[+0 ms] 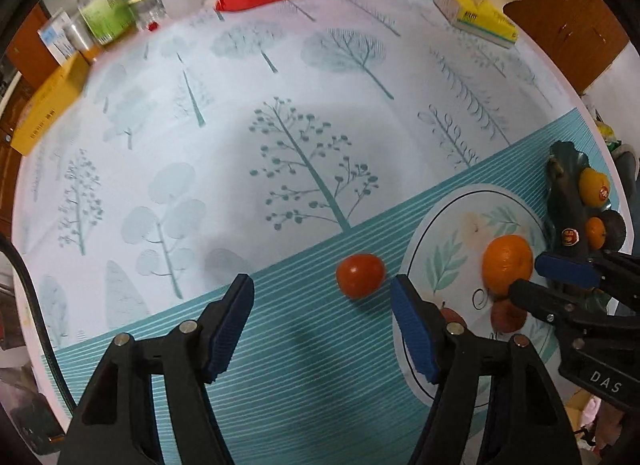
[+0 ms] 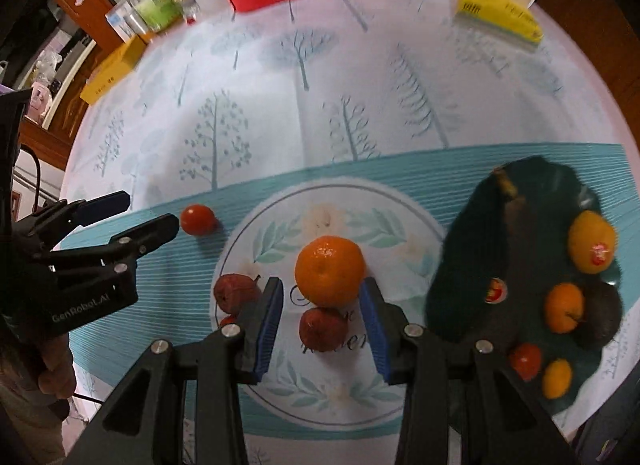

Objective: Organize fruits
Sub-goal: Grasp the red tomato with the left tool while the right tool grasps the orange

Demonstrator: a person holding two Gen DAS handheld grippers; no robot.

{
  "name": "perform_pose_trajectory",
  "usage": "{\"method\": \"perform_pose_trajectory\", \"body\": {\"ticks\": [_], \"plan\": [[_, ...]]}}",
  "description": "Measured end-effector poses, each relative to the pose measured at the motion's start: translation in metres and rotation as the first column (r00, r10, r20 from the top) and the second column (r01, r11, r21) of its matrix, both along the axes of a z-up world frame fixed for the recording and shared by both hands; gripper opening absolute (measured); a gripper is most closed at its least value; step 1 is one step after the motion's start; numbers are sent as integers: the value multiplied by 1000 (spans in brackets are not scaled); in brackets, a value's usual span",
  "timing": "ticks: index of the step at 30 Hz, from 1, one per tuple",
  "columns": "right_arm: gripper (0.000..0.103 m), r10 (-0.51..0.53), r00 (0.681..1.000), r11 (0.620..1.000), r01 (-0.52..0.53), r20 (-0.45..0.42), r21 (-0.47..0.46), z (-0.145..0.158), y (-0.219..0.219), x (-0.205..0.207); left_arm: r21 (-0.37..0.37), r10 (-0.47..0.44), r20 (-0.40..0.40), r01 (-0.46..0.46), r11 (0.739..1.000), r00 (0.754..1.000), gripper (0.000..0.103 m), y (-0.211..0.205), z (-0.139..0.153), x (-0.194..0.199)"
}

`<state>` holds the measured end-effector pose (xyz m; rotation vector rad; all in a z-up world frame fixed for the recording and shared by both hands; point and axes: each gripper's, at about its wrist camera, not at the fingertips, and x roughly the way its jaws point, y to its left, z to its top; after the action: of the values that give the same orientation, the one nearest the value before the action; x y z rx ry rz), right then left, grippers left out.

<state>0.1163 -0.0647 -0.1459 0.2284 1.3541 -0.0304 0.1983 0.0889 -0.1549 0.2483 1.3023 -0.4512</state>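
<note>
Hovering over the bench (image 1: 280, 65), my left fingers (image 1: 322, 329) stand open and empty, the small red tomato (image 1: 360, 275) lying just ahead between their tips on the striped cloth. My right fingers (image 2: 322, 329) are parted too, pressing nothing, with the orange (image 2: 330, 271) and a dark red fruit (image 2: 323, 329) between them. The dark green dish (image 2: 472, 257) beside holds more fruit.

left gripper (image 1: 322, 329) jaws apart, right gripper (image 2: 322, 323) jaws apart

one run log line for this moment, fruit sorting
left hand-held gripper: open, near small red tomato | right hand-held gripper: open around dark red fruit, below orange | dark tray: several fruits
</note>
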Motion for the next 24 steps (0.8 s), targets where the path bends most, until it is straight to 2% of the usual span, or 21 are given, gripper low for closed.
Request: {"method": "perform_pose_trajectory", "body": {"ticks": [5, 7, 10, 13, 21, 23, 24], "plan": [[49, 20, 1000, 999, -20, 3, -47, -7, 2, 9, -25, -8, -28, 8, 1000, 1000, 64, -6, -12, 5], [53, 22, 1000, 998, -22, 3, -54, -10, 0, 12, -26, -15, -33, 14, 1000, 999, 61, -10, -14, 5], [55, 19, 1000, 998, -19, -6, -63, -16, -5, 15, -28, -27, -47, 25, 999, 999, 55, -17, -19, 6], [55, 9, 1000, 1000, -9, -24, -24, -23, -11, 17, -23, -31, -49, 30, 999, 998, 54, -23, -22, 5], [55, 18, 999, 1000, -19, -41, -16, -35, -11, 14, -12, -31, -59, 30, 999, 998, 34, -28, -27, 4], [52, 27, 999, 999, -28, -36, -26, -35, -9, 15, -11, -32, -54, 31, 999, 998, 28, -29, -27, 3], [46, 36, 999, 999, -37, -30, -19, -35, -8, 15, -11, -33, -53, 33, 999, 998, 28, -30, -27, 2]]}}
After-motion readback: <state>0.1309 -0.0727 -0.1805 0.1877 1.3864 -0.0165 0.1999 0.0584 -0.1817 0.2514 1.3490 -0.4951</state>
